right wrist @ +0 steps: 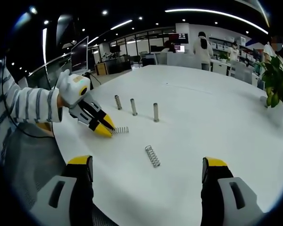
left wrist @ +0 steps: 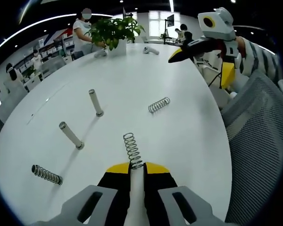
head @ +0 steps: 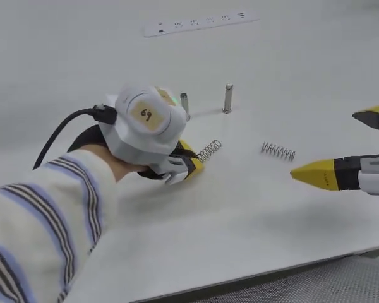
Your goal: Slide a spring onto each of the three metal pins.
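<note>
The left tongs [left wrist: 137, 167] are pinched together on one end of a spring [left wrist: 132, 149], which juts forward from the yellow tips just above the table [head: 196, 233]. The right tongs [right wrist: 147, 163] stand wide apart, holding and touching nothing, with a loose spring [right wrist: 152, 156] lying flat on the table ahead of them. The head view shows two bare pins [head: 228, 98] upright beyond the left tongs. The right gripper view also takes in a third pin [right wrist: 118, 102], at the left of the row, with a spring coiled round it.
</note>
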Tool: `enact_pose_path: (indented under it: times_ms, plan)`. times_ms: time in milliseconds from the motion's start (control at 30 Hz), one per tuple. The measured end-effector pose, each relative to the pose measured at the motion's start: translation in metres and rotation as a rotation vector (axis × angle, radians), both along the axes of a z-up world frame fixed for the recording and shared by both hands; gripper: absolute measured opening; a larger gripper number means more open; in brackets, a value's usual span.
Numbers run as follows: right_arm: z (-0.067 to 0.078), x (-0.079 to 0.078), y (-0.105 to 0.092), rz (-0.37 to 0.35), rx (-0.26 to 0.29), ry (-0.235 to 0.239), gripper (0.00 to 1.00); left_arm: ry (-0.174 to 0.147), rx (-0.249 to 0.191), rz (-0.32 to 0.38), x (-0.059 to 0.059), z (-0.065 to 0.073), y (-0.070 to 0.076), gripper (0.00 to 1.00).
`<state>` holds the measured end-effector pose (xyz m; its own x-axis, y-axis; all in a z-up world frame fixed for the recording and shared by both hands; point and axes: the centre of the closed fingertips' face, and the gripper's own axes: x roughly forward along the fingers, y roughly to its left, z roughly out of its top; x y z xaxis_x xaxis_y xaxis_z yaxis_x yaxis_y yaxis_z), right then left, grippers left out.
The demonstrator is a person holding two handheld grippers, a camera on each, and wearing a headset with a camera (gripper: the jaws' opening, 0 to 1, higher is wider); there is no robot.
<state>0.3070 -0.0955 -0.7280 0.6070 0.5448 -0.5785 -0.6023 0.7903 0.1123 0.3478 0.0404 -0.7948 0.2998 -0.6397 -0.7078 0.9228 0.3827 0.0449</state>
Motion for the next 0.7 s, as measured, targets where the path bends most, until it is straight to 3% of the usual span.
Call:
enact_pose_path:
  times_ms: [100,200,300,567,700]
  plan:
    - [0.002,0.001,0.002,0.018,0.011,-0.009,0.95,-0.003,-0.030,0.007,0.000,0.008,0.001,0.02]
    - [0.003,0.003,0.002,0.028,0.012,-0.013,0.95,0.021,-0.063,0.026,-0.002,0.016,0.002,0.02]
    - [0.003,0.005,0.001,0.041,0.008,-0.016,0.95,0.019,-0.073,0.022,-0.005,0.023,0.004,0.02]
    - [0.004,0.004,0.004,0.084,0.001,-0.017,0.92,0.019,-0.077,0.002,-0.014,0.038,0.015,0.02]
    - [0.010,0.003,0.011,0.126,0.036,-0.013,0.88,0.013,-0.062,-0.023,-0.020,0.044,0.021,0.02]
